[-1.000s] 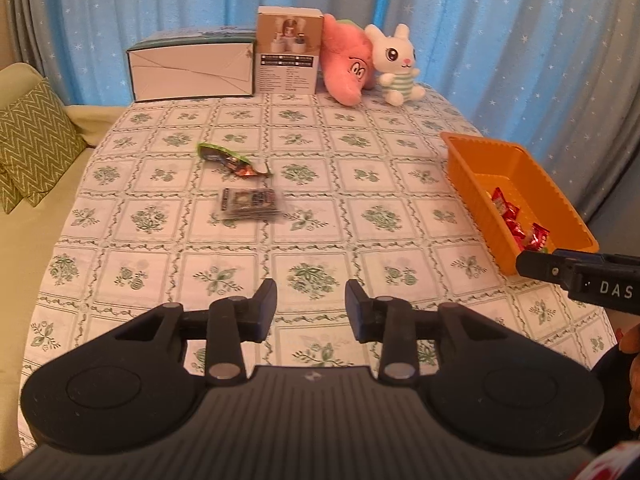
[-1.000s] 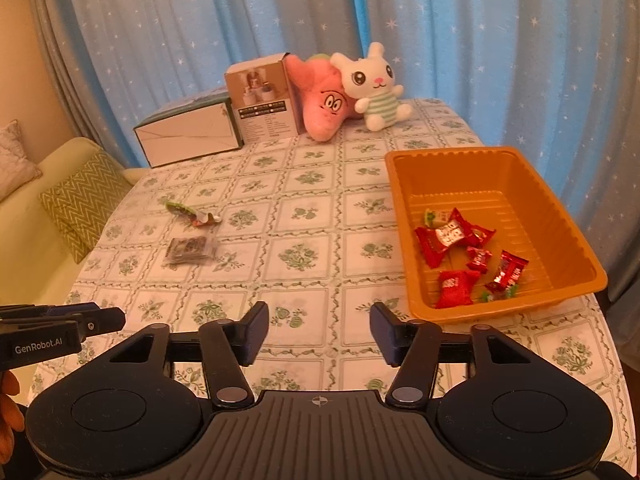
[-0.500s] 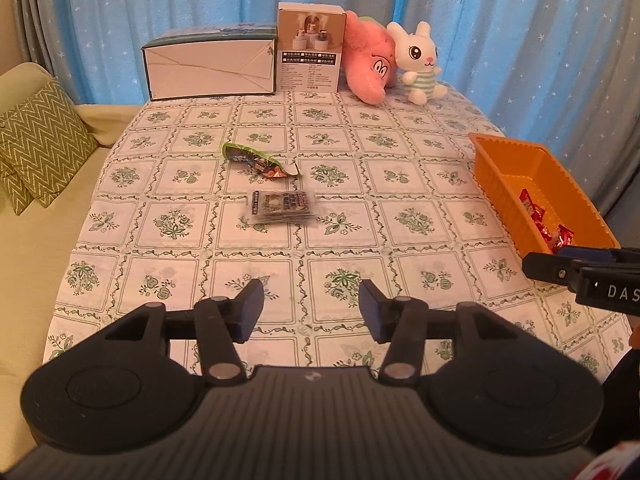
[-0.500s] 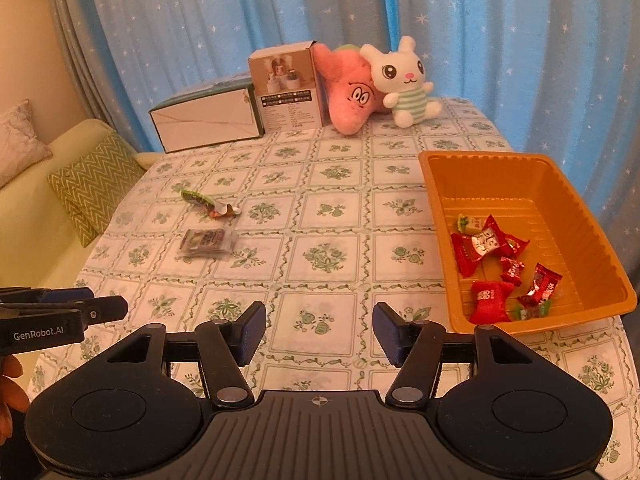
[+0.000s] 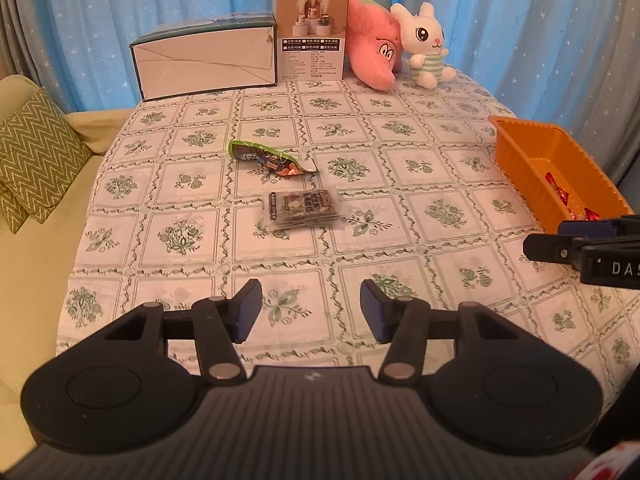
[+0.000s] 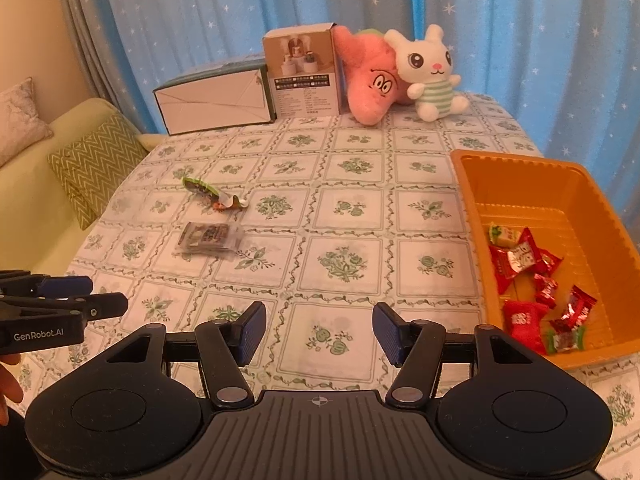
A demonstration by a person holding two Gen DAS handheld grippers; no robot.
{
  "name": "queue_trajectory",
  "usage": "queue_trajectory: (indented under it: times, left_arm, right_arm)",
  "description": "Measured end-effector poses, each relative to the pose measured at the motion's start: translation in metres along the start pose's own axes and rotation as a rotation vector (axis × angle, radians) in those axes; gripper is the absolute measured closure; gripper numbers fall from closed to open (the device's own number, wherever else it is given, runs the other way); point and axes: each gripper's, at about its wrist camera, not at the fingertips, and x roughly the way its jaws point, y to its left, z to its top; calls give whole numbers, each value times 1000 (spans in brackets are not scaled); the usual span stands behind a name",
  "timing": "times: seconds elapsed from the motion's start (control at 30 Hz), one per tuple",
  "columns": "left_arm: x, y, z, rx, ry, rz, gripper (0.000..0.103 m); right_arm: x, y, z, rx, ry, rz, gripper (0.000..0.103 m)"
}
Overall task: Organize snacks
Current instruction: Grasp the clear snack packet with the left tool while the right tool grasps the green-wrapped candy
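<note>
On the tablecloth, centre-left: clear packet (image 5: 303,209), green wrapper (image 5: 269,157) just beyond; tray (image 6: 584,188) well apart.
Handling: likely light, crinkly, slippery film; pinch an edge seam.
Left gripper (image 5: 311,309): jaws apart, empty, recently widened.
Right gripper (image 6: 319,333): jaws apart, empty.

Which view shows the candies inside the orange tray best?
The right wrist view: it looks down into the orange tray, showing the red-wrapped candies spread across its floor. The left wrist view sees the tray side-on at its right edge, with only a few wrappers visible.
</note>
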Motion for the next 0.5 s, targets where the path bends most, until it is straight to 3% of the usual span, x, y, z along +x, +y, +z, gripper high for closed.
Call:
queue_trajectory:
  times: [0.27, 0.5]
  left_arm:
    - [36, 13, 19, 94, -21, -43, 53]
    - [72, 16, 27, 237, -37, -55, 53]
  right_arm:
    - [43, 9, 14, -25, 8, 31, 44]
    - [93, 17, 23, -77, 22, 51, 44]
